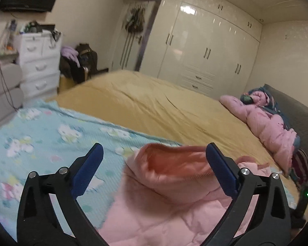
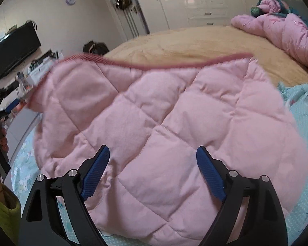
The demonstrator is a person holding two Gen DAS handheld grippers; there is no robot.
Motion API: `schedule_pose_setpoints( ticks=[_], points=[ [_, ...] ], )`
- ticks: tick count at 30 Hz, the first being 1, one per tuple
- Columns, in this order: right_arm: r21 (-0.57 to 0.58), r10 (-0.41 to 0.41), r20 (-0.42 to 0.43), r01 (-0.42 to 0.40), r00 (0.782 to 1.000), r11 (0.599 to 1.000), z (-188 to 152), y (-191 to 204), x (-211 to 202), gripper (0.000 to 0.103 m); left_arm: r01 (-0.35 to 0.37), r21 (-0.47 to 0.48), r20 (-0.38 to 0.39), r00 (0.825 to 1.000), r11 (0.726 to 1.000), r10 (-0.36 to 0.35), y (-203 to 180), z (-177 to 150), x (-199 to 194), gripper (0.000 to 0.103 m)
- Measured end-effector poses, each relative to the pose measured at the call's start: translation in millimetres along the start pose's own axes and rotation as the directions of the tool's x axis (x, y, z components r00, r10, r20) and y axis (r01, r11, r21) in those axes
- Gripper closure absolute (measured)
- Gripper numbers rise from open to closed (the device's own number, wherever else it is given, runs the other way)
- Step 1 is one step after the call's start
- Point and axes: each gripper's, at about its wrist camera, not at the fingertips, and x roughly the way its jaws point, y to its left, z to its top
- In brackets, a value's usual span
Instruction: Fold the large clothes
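Bedroom, dim warm light; white gloss wardrobe [image 1: 205, 47] along the far wall, white drawer chest [image 1: 40, 61] cluttered on top at the left, dark screen [image 2: 14, 49] mounted on the wall. Wide bed with a mustard-yellow cover [image 1: 154, 104] takes most of both views. Pale blue cartoon-print sheet [image 1: 43, 135] spread over the bed's near part, reaching its near left edge.

Pink quilted jacket [image 2: 164, 127] lies on the blue sheet at the bed's near edge, padded panel facing up, darker pink ribbed trim along its far side. In the left wrist view an open ribbed cuff or hem of the same garment gapes toward the camera, inner lining showing; which opening it is cannot be told.

Left gripper [image 1: 154, 157]: tongs spread wide, blue pads well apart, the gaping pink opening between them but neither pad pressing on it. Nothing pinched.

Right gripper [image 2: 153, 160]: tongs also spread, pads apart above the quilted panel, fabric between and beneath them, no pinch visible.

Second pink padded garment [image 1: 271, 127] heaped along the bed's far right edge against a dark grey headboard [image 1: 297, 110], with teal and dark patterned cloth beside it.

At the left edge of the right wrist view: the other gripper's black frame, held by a hand [image 2: 2, 141], a yellow-green sleeve [image 2: 2, 207] below
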Motion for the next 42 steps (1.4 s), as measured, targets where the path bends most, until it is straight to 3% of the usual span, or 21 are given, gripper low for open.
schedule_pose_setpoints(
  ticks=[4,6,10,13,16,20,21,22,23,24,25,27,30,34,36,38,42],
  points=[
    [0.016,-0.104,0.104,0.103,0.989,0.995,11,-20,-25,0.014,-0.064,-0.026,-0.048,0.997,0.998,0.063,26,-7,8,0.009],
    [0.029,-0.184,0.108,0.182,0.977,0.983,17,-36,-29,0.014,-0.075,-0.058,-0.109,0.992,0.995,0.068,41,-14,18,0.009],
    [0.059,-0.258,0.070,0.254,0.964,0.965,24,-66,-24,0.014,-0.074,-0.051,-0.245,0.968,0.996,0.060,54,-39,43,0.009],
    [0.059,-0.282,-0.005,0.281,0.960,0.958,25,-84,-8,0.014,-0.090,0.005,-0.335,0.938,0.996,0.086,49,-60,62,0.009],
    [0.046,-0.292,-0.040,0.294,0.955,0.955,20,-92,5,0.014,-0.074,0.068,-0.378,0.921,0.995,0.094,39,-76,74,0.009],
    [0.057,-0.280,-0.043,0.282,0.959,0.958,17,-105,15,0.014,-0.028,0.107,-0.403,0.913,0.994,0.069,28,-90,78,0.009],
    [0.062,-0.276,-0.040,0.279,0.960,0.958,16,-107,16,0.020,-0.018,0.110,-0.400,0.915,0.994,0.060,26,-93,78,0.010],
    [0.067,-0.264,-0.043,0.266,0.964,0.962,14,-109,17,0.037,-0.012,0.109,-0.394,0.918,0.994,0.054,25,-95,78,0.011],
    [0.071,-0.254,-0.045,0.256,0.966,0.964,13,-111,19,0.045,-0.007,0.108,-0.393,0.918,0.994,0.049,23,-96,78,0.016],
    [0.068,-0.255,-0.040,0.258,0.966,0.964,11,-110,19,0.058,0.015,0.097,-0.391,0.920,0.995,0.024,23,-98,79,0.038],
    [0.061,-0.256,-0.034,0.258,0.966,0.964,11,-109,18,0.072,0.030,0.086,-0.388,0.922,0.996,0.006,21,-99,79,0.053],
    [0.043,-0.260,-0.001,0.259,0.966,0.965,12,-105,13,0.084,0.023,0.102,-0.367,0.930,0.994,0.016,16,-97,77,0.077],
    [0.041,-0.282,0.072,0.279,0.957,0.959,20,-98,-2,0.089,0.020,0.085,-0.308,0.951,0.996,0.007,14,-86,68,0.085],
    [0.058,-0.306,0.163,0.300,0.938,0.952,46,-95,-19,0.092,0.015,0.080,-0.198,0.980,0.997,0.001,10,-60,54,0.086],
    [0.075,-0.332,0.195,0.323,0.923,0.943,61,-100,-22,0.095,0.019,0.074,-0.156,0.988,0.997,-0.007,7,-47,54,0.086],
    [0.095,-0.321,0.195,0.308,0.927,0.947,73,-108,-19,0.095,0.020,0.064,-0.131,0.991,0.998,-0.011,4,-37,58,0.086],
    [0.051,-0.394,0.149,0.391,0.907,0.919,80,-112,11,0.095,-0.013,0.066,-0.136,0.990,0.998,0.022,3,-38,78,0.087]
  ],
)
